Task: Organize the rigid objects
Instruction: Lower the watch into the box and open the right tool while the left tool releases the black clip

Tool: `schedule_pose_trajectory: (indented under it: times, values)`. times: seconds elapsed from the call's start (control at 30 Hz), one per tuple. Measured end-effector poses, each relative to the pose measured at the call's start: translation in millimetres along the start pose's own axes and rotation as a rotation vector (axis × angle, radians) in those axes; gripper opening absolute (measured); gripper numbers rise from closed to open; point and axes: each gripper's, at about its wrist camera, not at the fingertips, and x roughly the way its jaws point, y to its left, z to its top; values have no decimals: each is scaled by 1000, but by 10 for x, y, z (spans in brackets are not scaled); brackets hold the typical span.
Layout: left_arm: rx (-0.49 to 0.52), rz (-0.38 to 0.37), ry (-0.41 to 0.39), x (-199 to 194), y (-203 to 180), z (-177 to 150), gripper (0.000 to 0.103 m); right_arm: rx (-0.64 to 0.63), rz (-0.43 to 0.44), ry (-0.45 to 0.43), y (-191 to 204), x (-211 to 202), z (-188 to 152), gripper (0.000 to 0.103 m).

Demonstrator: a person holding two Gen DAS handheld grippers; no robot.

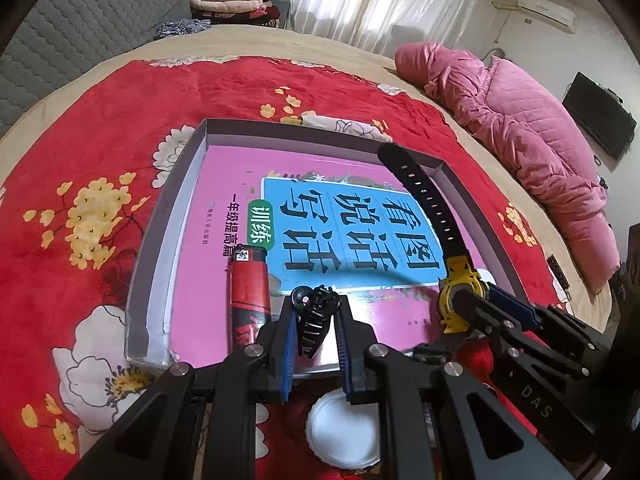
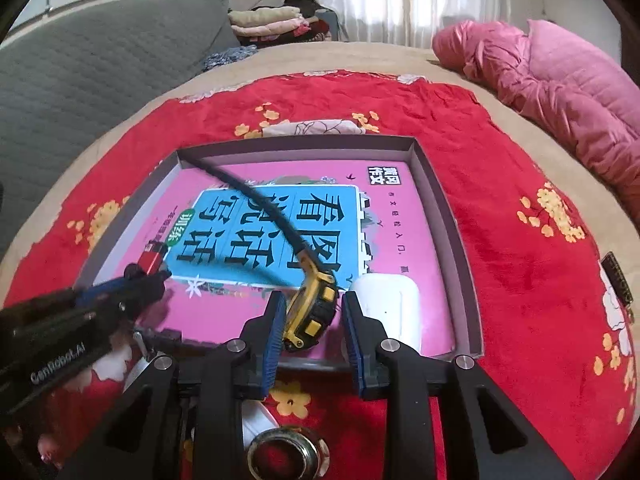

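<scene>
A shallow grey box (image 1: 176, 208) lies on the red floral blanket with a pink and blue book (image 1: 208, 280) flat inside it. A red lighter (image 1: 248, 288) rests on the book at the left. My left gripper (image 1: 316, 308) is shut on a small black clip-like thing (image 1: 314, 320) just above the book's near edge. My right gripper (image 2: 313, 300) is open around a yellow and black watch (image 2: 310, 312). The watch leans on the left pad, with a gap to the right pad. Its black strap (image 2: 256, 196) curves up over the book. A white case (image 2: 388, 308) lies to the right.
A white round lid (image 1: 344, 428) and a metal-rimmed opening (image 2: 286, 454) sit on the blanket near me, outside the box. A pink quilted jacket (image 1: 520, 132) lies at the bed's right. Folded clothes (image 1: 228, 0) are stacked at the back beside a grey padded surface (image 2: 100, 60).
</scene>
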Motion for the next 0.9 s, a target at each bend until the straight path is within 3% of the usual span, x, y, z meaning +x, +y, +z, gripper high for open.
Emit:
schedule_pose_trajectory:
  times: [0.2, 0.9]
  values:
    - [4, -2, 6, -2, -1, -6, 18, 9, -29, -8, -53, -18, -9, 42]
    - [11, -8, 14, 22, -6, -1, 18, -13, -88, -1, -66, 48, 44, 50]
